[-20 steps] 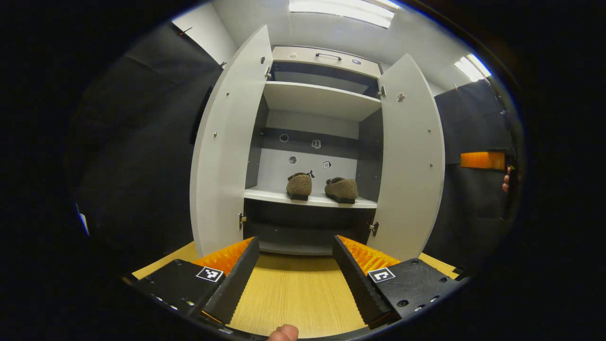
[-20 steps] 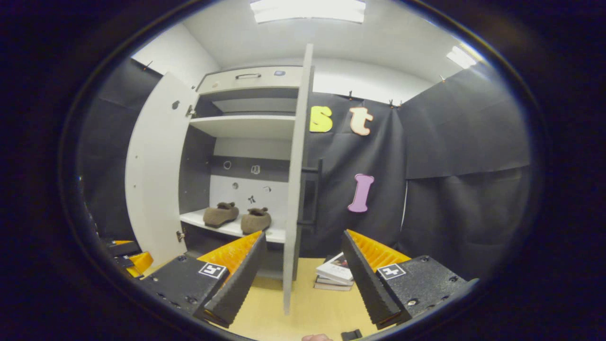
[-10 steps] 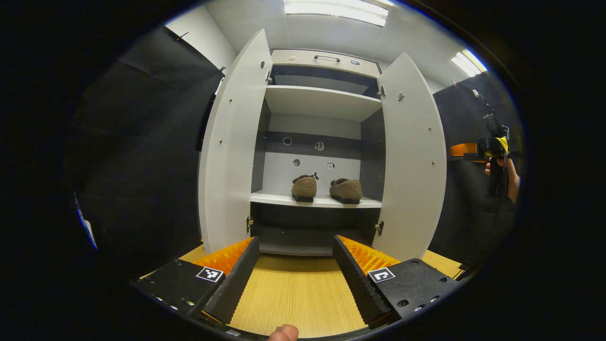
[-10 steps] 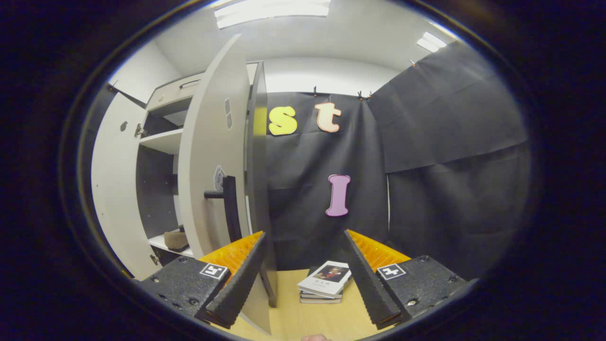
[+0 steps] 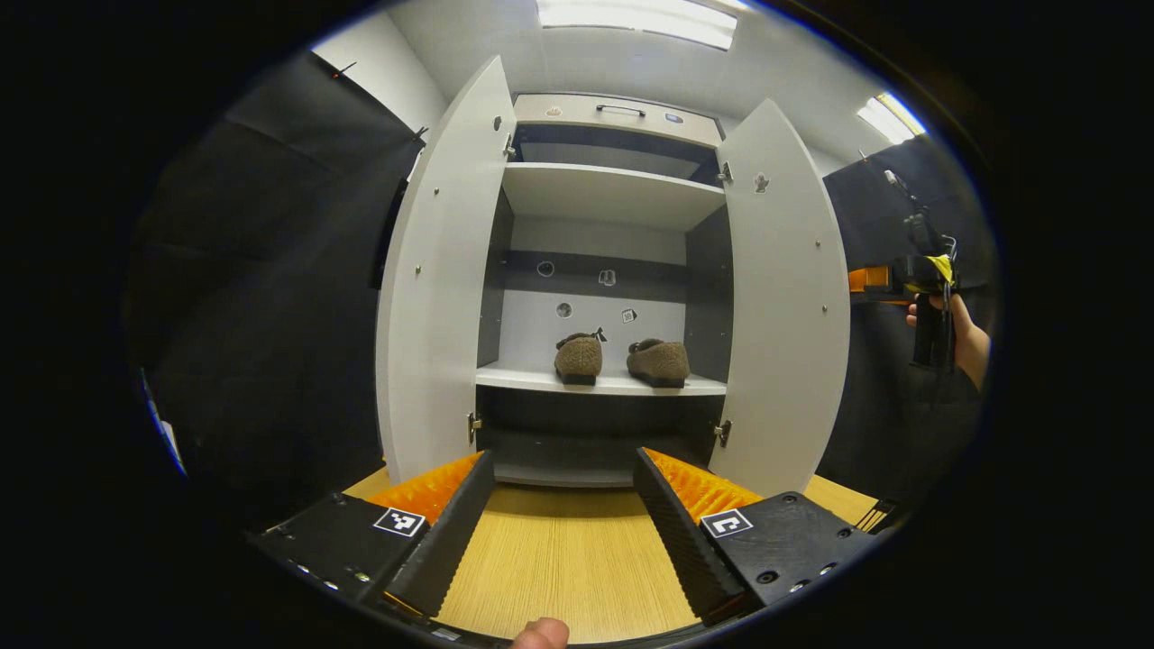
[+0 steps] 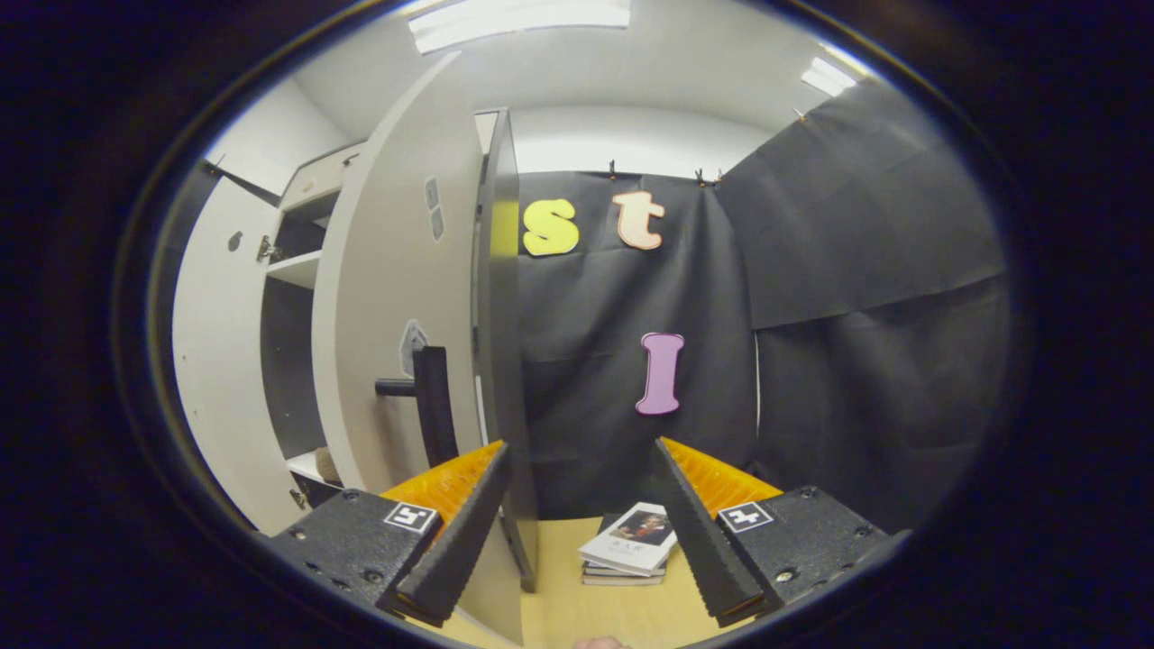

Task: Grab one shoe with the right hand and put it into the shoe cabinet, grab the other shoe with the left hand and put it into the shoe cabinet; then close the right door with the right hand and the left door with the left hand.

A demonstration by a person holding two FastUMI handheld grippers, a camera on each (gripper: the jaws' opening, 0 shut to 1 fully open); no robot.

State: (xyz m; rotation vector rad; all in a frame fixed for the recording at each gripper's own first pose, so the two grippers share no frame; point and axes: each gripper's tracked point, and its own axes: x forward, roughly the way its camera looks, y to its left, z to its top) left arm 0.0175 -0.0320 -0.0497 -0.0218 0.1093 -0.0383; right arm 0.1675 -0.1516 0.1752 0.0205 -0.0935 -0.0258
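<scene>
Shoes (image 5: 620, 357) on cabinet shelf (image 5: 599, 383); doors open; book stack (image 6: 627, 552) seemingly beyond right door (image 6: 397, 297); both grippers' fingers apart.

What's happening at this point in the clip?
A person holds a claw in each hand in front of a shoe cabinet. Both brown shoes already sit side by side on its lower shelf, and both doors are open. The right claw, open and empty, is out beside the right door, near its black handle but not touching it. The left claw, also open, faces the cabinet from farther back.
</scene>
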